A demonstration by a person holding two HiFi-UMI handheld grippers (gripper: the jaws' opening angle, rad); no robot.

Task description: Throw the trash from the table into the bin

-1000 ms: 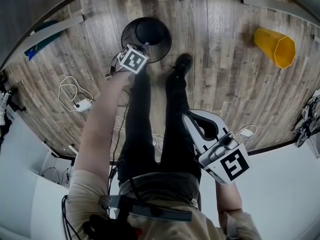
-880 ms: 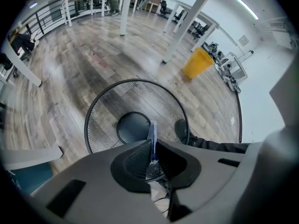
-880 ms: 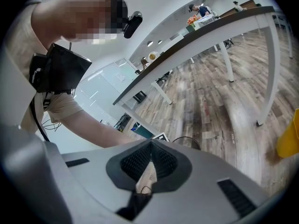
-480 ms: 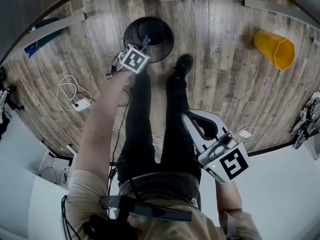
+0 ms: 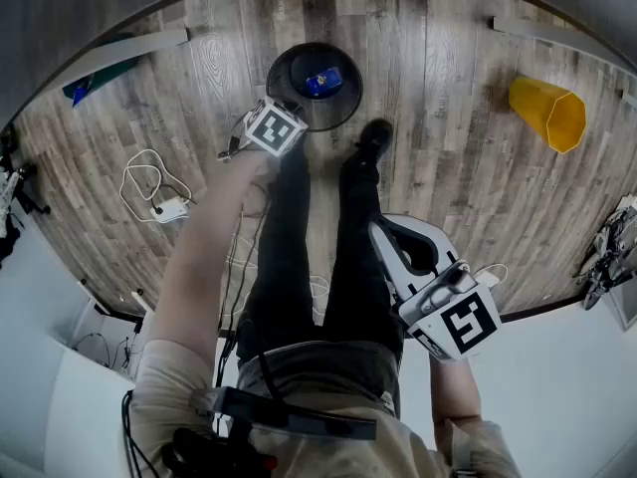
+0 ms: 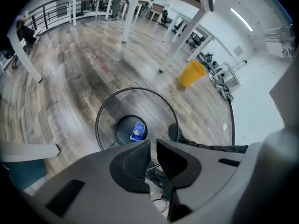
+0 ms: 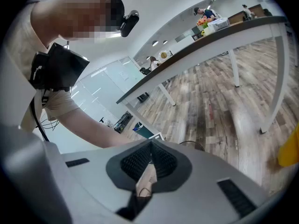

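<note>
Left gripper view, tongs: left gripper (image 6: 153, 146) pointed steeply down. Its pads stood a thin slit apart w/ nothing betw. them, so empty.
Right gripper: right gripper (image 7: 150, 146) had its jaws pressed together, no item in them. In head view it sat low by the person's hip, well apart from the bin.
Shoe: black shoe (image 5: 371, 137) stood just beside the bin's rim.
Bin: round black mesh bin (image 6: 103, 115) stood upright on the wood floor, open top, right below the left gripper.
Packet: small blue packet (image 6: 137, 131) lay flat on the bin's base, approx. centre. It was the only trash visible inside.
Handling: judged light and thin-walled, prob. a small carton or pouch. It would likely crush under a hard squeeze, and the printed face may be slick. Best hold looked like a gentle pinch across the short sides or one edge, not the flat face.
Task status: this item looked binned. No view showed the table top clearly, so couldn't tell what trash was left.
Cable: white cable w/ plug (image 5: 149, 189) lay on the floor left of the bin, apart from it.
Far floor: yellow container (image 6: 192, 73) stood well apart from the bin. White table legs and a railing were beyond.
</note>
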